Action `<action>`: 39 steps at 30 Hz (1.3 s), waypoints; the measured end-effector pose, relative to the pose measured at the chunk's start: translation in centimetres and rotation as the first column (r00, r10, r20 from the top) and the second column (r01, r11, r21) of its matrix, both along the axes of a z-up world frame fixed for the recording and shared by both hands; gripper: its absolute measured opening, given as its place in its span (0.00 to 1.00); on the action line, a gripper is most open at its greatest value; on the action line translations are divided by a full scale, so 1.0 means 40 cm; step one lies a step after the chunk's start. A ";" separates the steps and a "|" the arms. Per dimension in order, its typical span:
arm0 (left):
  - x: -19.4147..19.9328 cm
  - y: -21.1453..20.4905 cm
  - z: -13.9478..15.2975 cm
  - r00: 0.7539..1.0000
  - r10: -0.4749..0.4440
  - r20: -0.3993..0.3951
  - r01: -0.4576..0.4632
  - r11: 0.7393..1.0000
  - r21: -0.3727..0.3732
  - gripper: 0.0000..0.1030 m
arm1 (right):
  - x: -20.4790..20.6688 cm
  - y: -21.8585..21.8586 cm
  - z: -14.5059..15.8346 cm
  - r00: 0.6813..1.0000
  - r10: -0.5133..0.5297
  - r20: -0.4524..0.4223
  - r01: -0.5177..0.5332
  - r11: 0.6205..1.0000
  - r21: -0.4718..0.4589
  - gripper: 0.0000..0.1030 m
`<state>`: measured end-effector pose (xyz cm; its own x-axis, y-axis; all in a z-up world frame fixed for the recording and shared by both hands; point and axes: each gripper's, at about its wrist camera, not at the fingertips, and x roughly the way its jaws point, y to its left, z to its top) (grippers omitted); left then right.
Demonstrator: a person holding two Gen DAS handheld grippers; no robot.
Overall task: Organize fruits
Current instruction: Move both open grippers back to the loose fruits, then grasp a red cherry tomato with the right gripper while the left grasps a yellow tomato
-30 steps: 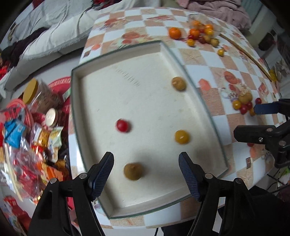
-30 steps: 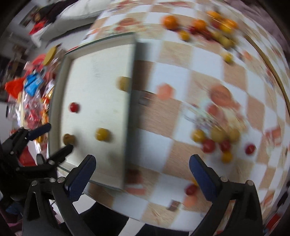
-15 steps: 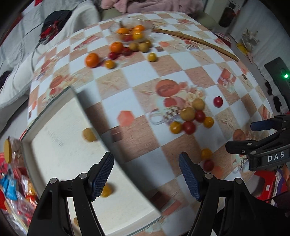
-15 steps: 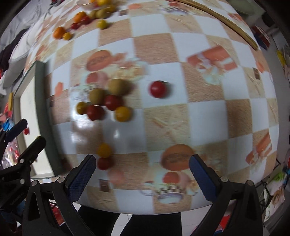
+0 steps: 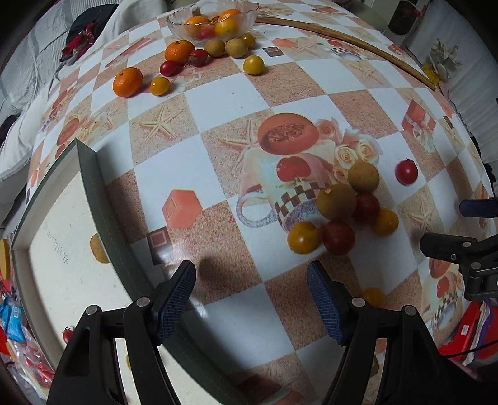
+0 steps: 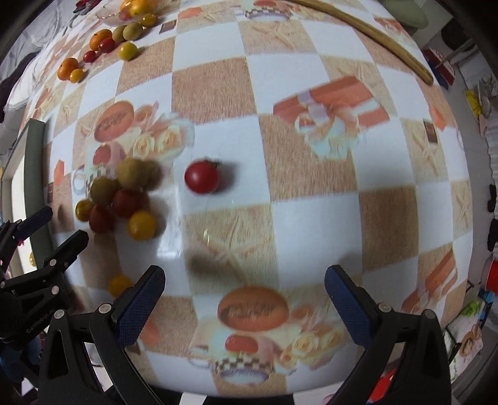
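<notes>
1. Ahead of my left gripper [image 5: 251,297] and a little to its right, I see a cluster of small fruits [image 5: 339,212] packed together on the checked tablecloth [image 5: 218,102]: two dull tan ones, two red and two yellow, touching each other.
2. A lone red tomato [image 6: 202,177] sits apart from that cluster, straight ahead of my right gripper [image 6: 244,299] and slightly to its left.
3. One more yellow fruit [image 6: 119,285] lies just beside the left fingertip of my right gripper; from the left wrist view it is partly hidden behind that gripper's right finger.
4. Both grippers are spread wide and hold nothing; I see only tablecloth between the pads of each.
5. Left of my left gripper is a tray [image 5: 90,174] with a dark green rim and a pale floor. A tan fruit [image 5: 98,249] lies inside, half hidden by the rim, and a small red one [image 5: 68,335] shows near the gripper's body.
6. Far ahead of both grippers, a glass bowl [image 5: 211,21] holds oranges, with two loose tangerines [image 5: 127,81], red and yellow tomatoes and tan fruits scattered just in front of it.
7. A long wooden stick [image 5: 348,40] curves along the far right of the table.
</notes>
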<state>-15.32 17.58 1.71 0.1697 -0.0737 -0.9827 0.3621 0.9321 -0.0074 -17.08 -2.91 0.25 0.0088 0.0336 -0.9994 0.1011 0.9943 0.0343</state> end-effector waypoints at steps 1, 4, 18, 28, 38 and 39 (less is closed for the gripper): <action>0.003 -0.003 -0.002 1.000 0.001 0.001 -0.001 1.000 -0.001 0.73 | 0.013 0.005 -0.001 1.000 0.008 0.013 -0.008 1.000 -0.006 1.00; 0.013 -0.020 -0.005 1.000 -0.005 0.002 0.005 1.000 -0.009 0.73 | 0.066 0.015 0.001 0.998 0.032 0.047 -0.031 0.999 -0.022 0.98; 0.024 -0.118 0.008 0.999 -0.043 0.008 0.043 0.998 -0.052 0.36 | 0.180 0.049 0.000 0.991 0.091 0.101 -0.090 0.996 -0.016 0.23; 0.037 -0.115 0.034 0.999 0.028 -0.041 -0.034 0.985 -0.167 0.21 | 0.144 0.004 0.044 0.991 0.058 0.122 -0.064 0.997 0.048 0.23; 0.043 -0.045 0.052 0.997 0.073 -0.016 -0.074 0.977 -0.199 0.21 | 0.088 -0.034 0.106 0.989 0.046 0.142 -0.056 0.996 0.072 0.23; 0.040 -0.037 0.058 0.997 0.078 -0.010 -0.079 0.976 -0.202 0.21 | 0.088 -0.028 0.106 0.988 0.049 0.144 -0.060 0.996 0.073 0.23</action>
<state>-13.72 16.09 4.05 0.1805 -0.2574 -0.9493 0.2878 0.9367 -0.1993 -13.54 -4.03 4.50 0.1466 0.1145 -0.9826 0.0353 0.9920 0.1208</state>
